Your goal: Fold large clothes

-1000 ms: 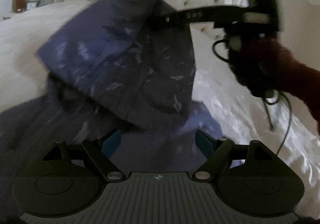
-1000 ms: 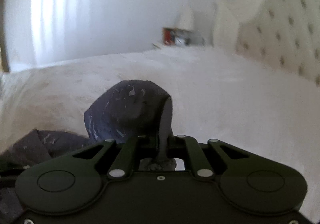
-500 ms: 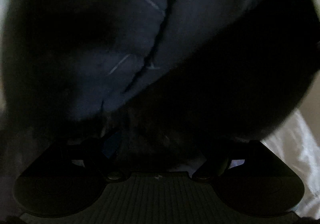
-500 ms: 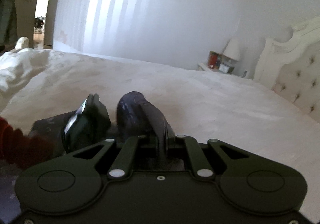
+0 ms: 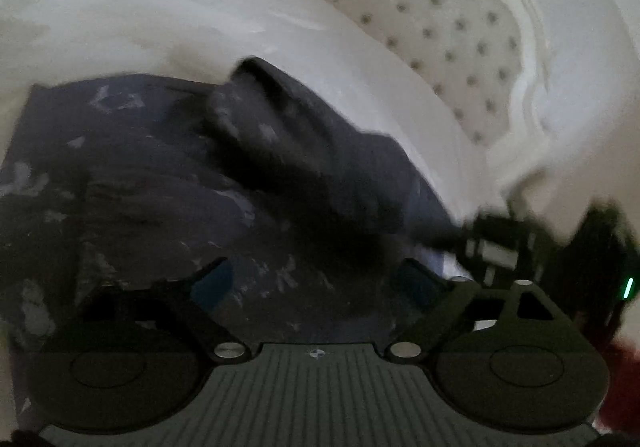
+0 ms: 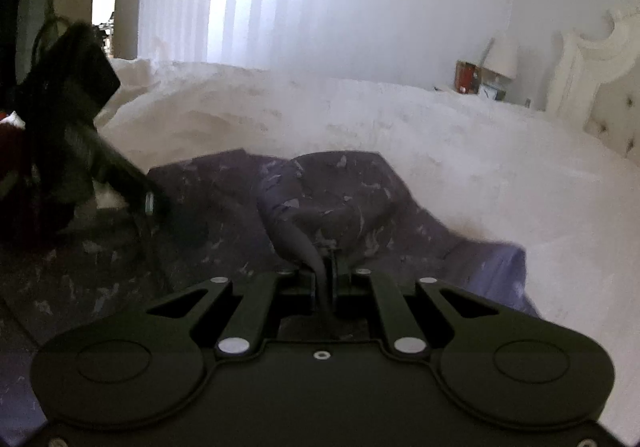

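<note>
A dark blue-grey garment (image 5: 168, 175) with pale flecks lies on the white bed. My left gripper (image 5: 316, 279) is open just above it, its blue pads (image 5: 212, 283) spread wide with cloth between and below them. My right gripper (image 6: 328, 267) is shut on a raised fold of the garment (image 6: 332, 191), low over the bed. The right gripper also shows at the right edge of the left wrist view (image 5: 492, 239). The left gripper shows at the left of the right wrist view (image 6: 80, 127).
A white bedspread (image 6: 440, 151) covers the bed all around the garment. A tufted cream headboard (image 5: 440, 27) stands at the head. A nightstand with a lamp (image 6: 500, 59) and a red box sits by the far wall.
The right gripper has lowered the lifted fold down onto the garment. The cloth that covered the left camera half a second ago has cleared, and the left gripper now looks down on the garment.
</note>
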